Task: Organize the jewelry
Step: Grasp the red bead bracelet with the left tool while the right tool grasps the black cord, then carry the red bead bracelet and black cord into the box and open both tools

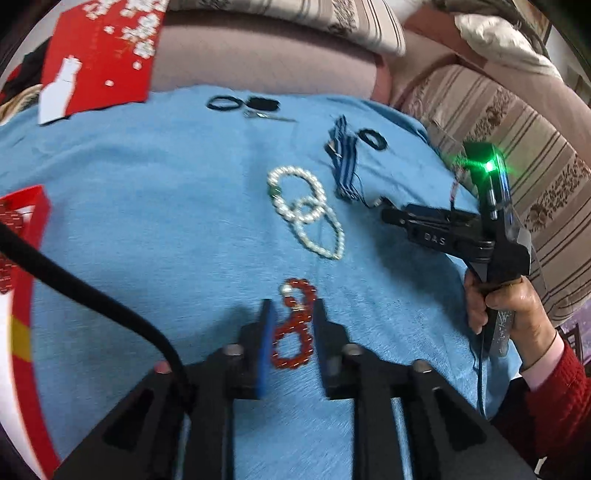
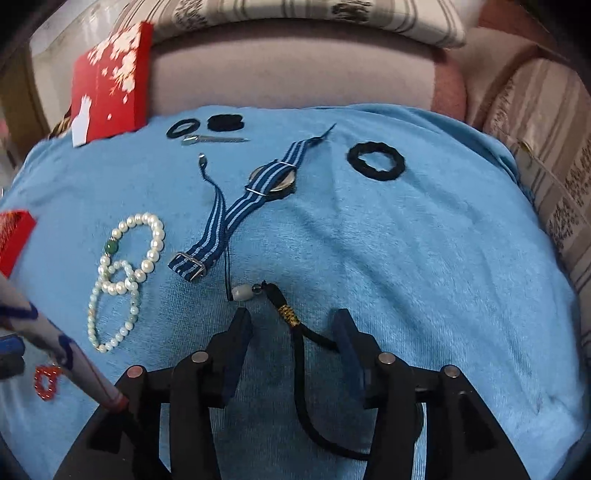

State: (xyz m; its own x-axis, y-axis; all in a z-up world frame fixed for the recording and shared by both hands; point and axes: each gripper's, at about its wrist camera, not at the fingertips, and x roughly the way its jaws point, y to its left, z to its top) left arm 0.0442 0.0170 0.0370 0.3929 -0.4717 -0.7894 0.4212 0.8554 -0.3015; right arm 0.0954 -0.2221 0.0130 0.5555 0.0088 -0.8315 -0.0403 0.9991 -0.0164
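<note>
Red bead bracelet (image 1: 294,325) lies on blue cloth (image 1: 147,229) between parted pads of left tool (image 1: 291,332), long axis along fingers; right tool (image 2: 291,339), parted, straddles black cord (image 2: 295,332).

Blue towel-like cloth (image 2: 406,258) covers the work surface, filling most of both frames. Behind it, top centre, a mauve sofa cushion (image 2: 288,74). Striped beige floral upholstery (image 1: 535,177) runs down the right edge. Striped pillow (image 1: 332,18) at the top. Soft, even indoor light.
</note>
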